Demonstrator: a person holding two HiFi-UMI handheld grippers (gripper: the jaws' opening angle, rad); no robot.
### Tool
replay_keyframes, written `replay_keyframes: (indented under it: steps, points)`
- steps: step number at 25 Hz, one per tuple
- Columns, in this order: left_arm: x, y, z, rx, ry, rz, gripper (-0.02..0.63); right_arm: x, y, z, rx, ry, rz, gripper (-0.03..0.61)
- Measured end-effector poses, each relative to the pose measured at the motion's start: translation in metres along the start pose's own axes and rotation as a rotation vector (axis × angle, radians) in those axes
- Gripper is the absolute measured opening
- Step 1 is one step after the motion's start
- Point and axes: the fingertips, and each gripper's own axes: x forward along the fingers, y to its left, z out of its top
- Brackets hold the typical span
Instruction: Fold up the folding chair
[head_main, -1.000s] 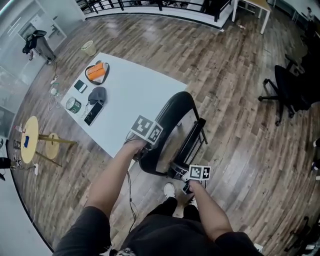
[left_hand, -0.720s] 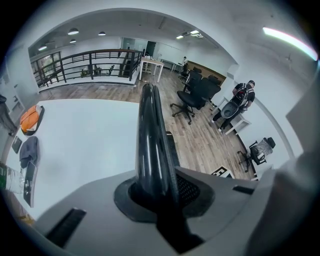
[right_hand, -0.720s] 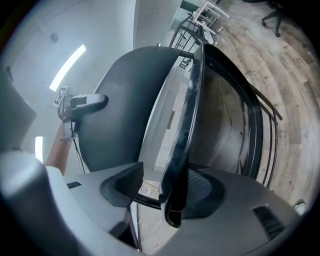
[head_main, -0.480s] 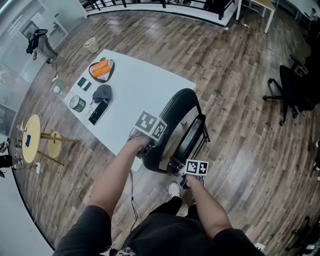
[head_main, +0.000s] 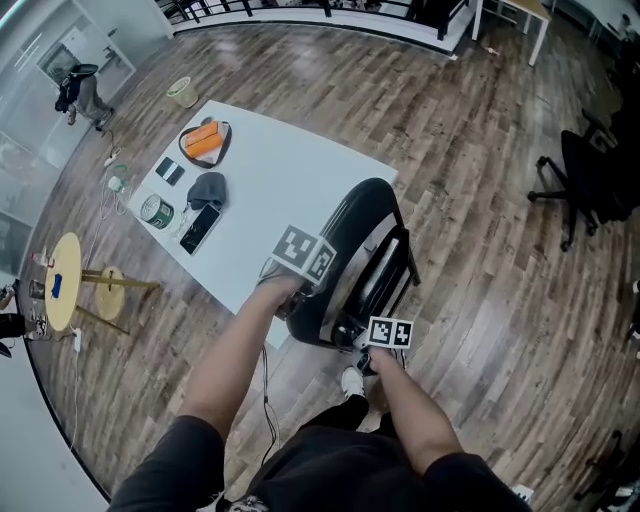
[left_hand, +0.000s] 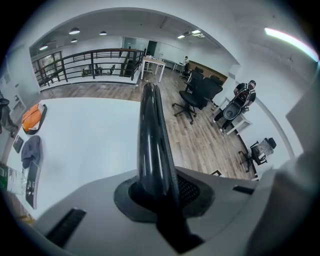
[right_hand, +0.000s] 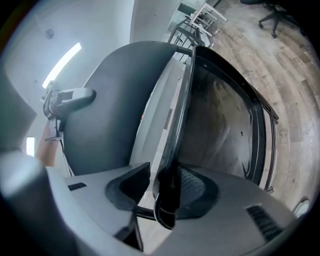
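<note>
A black folding chair (head_main: 362, 235) stands on the wood floor at the near corner of the white table (head_main: 280, 170), its seat swung up close to the backrest. My left gripper (head_main: 296, 303) is shut on the backrest's rounded black top edge (left_hand: 151, 140), which runs straight out from between its jaws. My right gripper (head_main: 357, 338) is at the seat's front edge (right_hand: 181, 120). Its jaws are closing: the edge lies against one pad, with a gap to the other. The backrest's dark face (right_hand: 112, 100) fills the left of the right gripper view.
On the table's far left lie an orange item in a bowl (head_main: 204, 141), a grey cap (head_main: 207, 187), a phone (head_main: 200, 228) and a tin (head_main: 156, 211). A yellow stool (head_main: 62, 280) stands left, an office chair (head_main: 590, 180) right. The person's shoe (head_main: 352, 381) is under the right gripper.
The seat has swung up toward the backrest, so the chair looks narrower. My right gripper has followed it up and left, its jaws narrowing. The left gripper keeps its hold.
</note>
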Motion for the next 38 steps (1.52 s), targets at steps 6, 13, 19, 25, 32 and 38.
replay_keyframes:
  steps: [6,13,19,25,32,38]
  points:
    - [0.002,0.009,-0.001,0.002,0.009,-0.003,0.066,0.005,0.004,-0.001,-0.037,0.015,0.023,0.170]
    - [0.000,0.012,0.000,0.010,0.012,-0.005,0.066,-0.001,0.001,0.005,-0.091,0.010,-0.014,0.184]
    - [-0.003,0.015,-0.003,0.028,0.029,0.050,0.080,-0.059,-0.013,0.039,-0.195,-0.152,-0.231,0.204]
    - [-0.018,0.019,-0.008,0.066,0.061,0.140,0.132,-0.113,0.010,0.038,-0.300,-0.196,-0.269,0.204]
    - [-0.049,0.012,-0.018,0.064,-0.017,0.189,0.163,-0.148,0.033,0.003,-0.305,-0.236,-0.272,0.206]
    - [-0.104,0.008,-0.032,0.080,-0.199,0.290,0.172,-0.171,0.064,-0.002,-0.395,-0.293,-0.283,0.206]
